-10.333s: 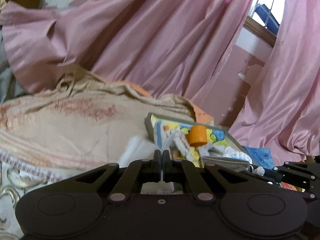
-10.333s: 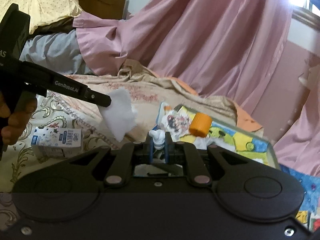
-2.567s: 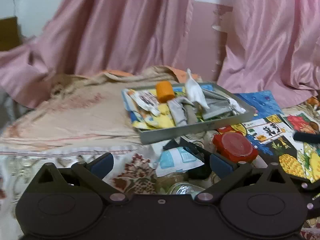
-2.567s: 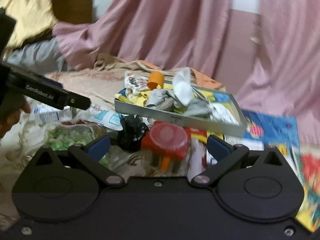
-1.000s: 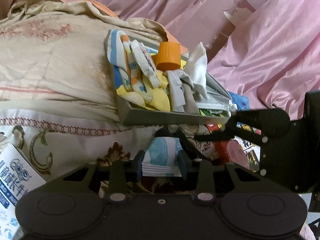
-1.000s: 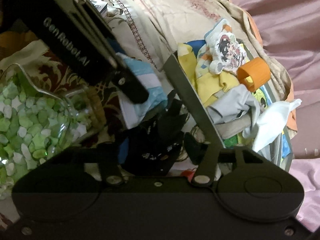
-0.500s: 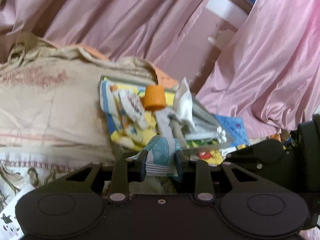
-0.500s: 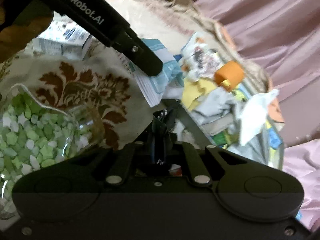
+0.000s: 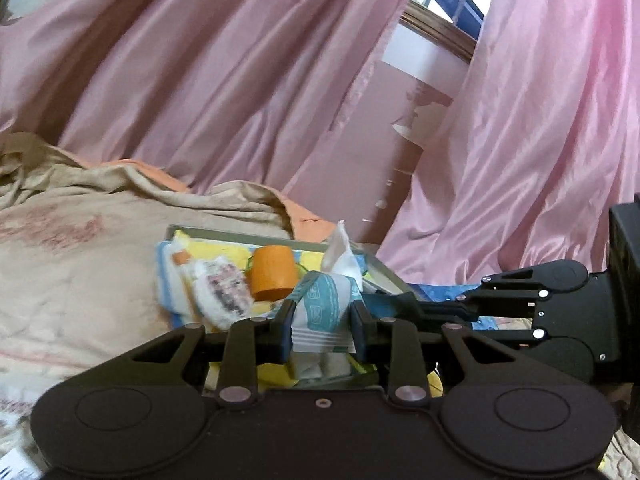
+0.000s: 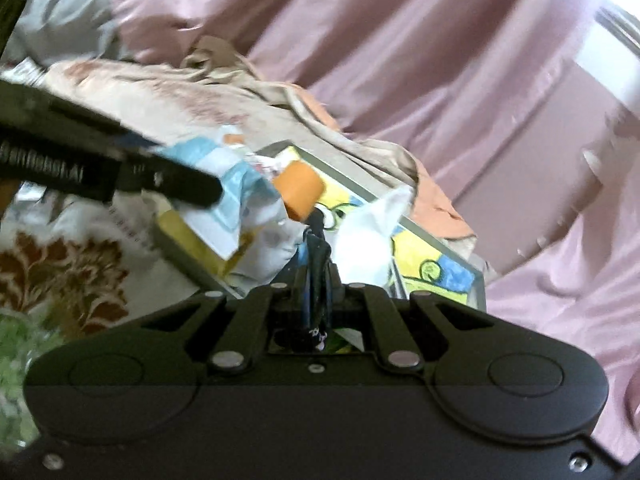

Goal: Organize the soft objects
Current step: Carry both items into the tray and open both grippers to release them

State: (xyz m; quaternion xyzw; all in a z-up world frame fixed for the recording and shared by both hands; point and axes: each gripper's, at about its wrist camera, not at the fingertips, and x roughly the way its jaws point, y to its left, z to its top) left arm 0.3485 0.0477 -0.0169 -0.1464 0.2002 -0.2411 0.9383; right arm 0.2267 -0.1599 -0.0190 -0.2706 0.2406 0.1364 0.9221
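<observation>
Left claw (image 9: 322,320) clamped on a folded tissue pack (image 9: 323,312), teal and white, seen at lower centre of the left view; pads pressed flat against its two sides, pack standing up between them with its long axis running away from the camera. Same pack (image 10: 236,200) visible at centre left of the right view, blurred, hanging from the tip of the left claw (image 10: 208,192) over the near corner of the tray.

Right claw (image 10: 316,276) pinched fully together on a thin black cloth (image 10: 316,256), dark strip poking up between the fingers at lower centre; what sort of cloth, cannot tell.

Tray (image 9: 208,234) at centre of the left view, grey rim, already holding an orange cup (image 9: 274,272), a white tissue (image 9: 340,252) standing up, a printed pouch (image 9: 222,288) and a yellow-and-blue cloth. Right claw (image 9: 404,306) reaching in from the right edge of that view, tip just beside the pack.

Deciding relation: tray straight ahead of and below both claws, long side running from lower left to upper right in the right view. Left load already over the near corner, so probably the nearer to release; black cloth short of the rim, judging by the right view. Likely next: forward and down, then let go. Risk: two claws close together, crowded tray, tissue easily knocked.
</observation>
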